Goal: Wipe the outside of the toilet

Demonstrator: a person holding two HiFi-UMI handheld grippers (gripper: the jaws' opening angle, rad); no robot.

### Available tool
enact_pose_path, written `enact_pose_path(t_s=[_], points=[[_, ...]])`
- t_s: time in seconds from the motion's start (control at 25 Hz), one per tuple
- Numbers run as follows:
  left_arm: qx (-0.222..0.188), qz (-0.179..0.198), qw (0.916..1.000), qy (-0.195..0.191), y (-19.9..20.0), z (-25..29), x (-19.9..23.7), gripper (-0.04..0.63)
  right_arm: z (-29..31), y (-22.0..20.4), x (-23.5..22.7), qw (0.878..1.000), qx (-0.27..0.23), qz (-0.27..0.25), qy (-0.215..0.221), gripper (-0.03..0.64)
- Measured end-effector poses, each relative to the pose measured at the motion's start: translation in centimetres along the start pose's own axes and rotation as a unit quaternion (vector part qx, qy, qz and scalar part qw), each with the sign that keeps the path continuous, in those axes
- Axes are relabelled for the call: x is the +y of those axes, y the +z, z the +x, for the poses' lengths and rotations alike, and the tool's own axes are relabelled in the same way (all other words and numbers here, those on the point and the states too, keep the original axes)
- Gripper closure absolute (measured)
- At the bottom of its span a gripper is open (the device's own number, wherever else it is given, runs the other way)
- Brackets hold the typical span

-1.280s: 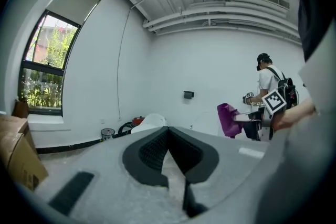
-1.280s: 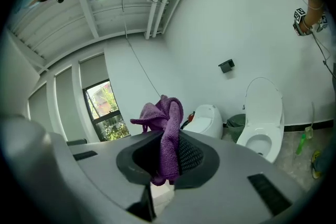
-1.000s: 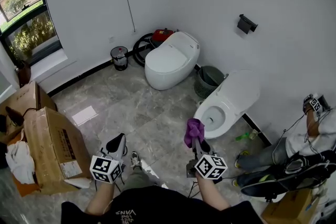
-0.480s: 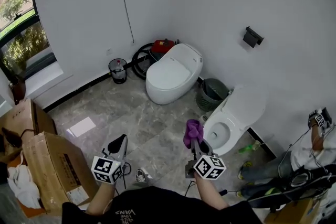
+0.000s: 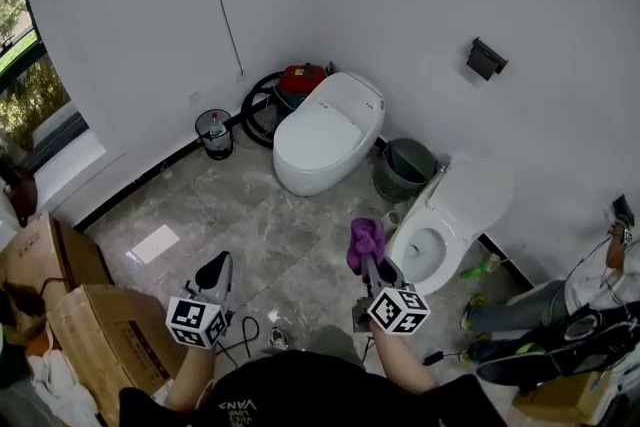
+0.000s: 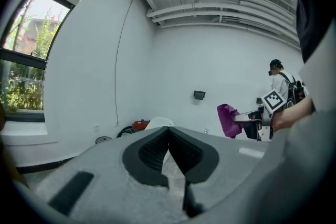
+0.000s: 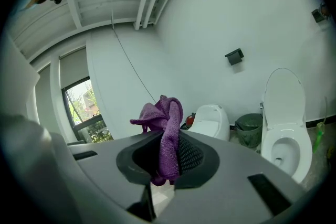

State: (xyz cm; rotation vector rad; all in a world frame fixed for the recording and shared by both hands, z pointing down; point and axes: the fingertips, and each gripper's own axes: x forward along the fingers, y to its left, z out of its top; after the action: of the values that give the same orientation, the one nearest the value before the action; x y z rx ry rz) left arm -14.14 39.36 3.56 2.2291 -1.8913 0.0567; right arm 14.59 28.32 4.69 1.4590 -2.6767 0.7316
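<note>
- Near left: left gripper, jaws pressed together at the tips, nothing between them.
- Near right: right gripper, jaws clamped on a purple cloth. The cloth bunches above the tips and hangs down between the pads.
- Near left, on the grey tiled floor: cardboard boxes.
- Just beyond the right gripper, to the right: open toilet, lid raised against the wall, bowl showing. The cloth is near its rim but apart from it.
- Green bottle lies on the floor beside that toilet's base.
- Right edge: a person sits low by the wall.
- Green basket stands between the two toilets.
- Farther, centre: closed toilet, lid down.
- Behind it at the far wall: red machine with black hose. A small bin stands to the left.
- Black holder is on the wall above the open toilet.
</note>
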Motion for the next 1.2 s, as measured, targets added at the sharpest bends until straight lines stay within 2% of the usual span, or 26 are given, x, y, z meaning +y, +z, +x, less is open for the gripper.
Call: enact_pose_path(t_s=[0.36, 0.8, 1.08, 1.2], points=[[0.015, -0.011, 0.9998, 0.008, -0.1, 8.2, 1.5, 0.591, 7.8, 2.6, -5.0, 1.000, 0.013, -0.002, -0.001, 0.574], [-0.014, -0.025, 0.9981, 0.055, 4.0, 21.9, 2.7, 0.591, 20.6, 10.0, -12.5, 0.998, 0.036, -0.036, 0.037, 0.574], [0.007, -0.035, 0.9965, 0.076, 3.5, 27.9, 2.0, 0.591, 25.6, 10.1, -15.5, 0.996, 0.067, -0.018, 0.065, 0.574], [0.013, -0.038, 0.9967, 0.071, 3.2, 29.7, 2.0, 0.591, 27.3, 9.2, -16.0, 0.994, 0.082, -0.022, 0.073, 0.574]])
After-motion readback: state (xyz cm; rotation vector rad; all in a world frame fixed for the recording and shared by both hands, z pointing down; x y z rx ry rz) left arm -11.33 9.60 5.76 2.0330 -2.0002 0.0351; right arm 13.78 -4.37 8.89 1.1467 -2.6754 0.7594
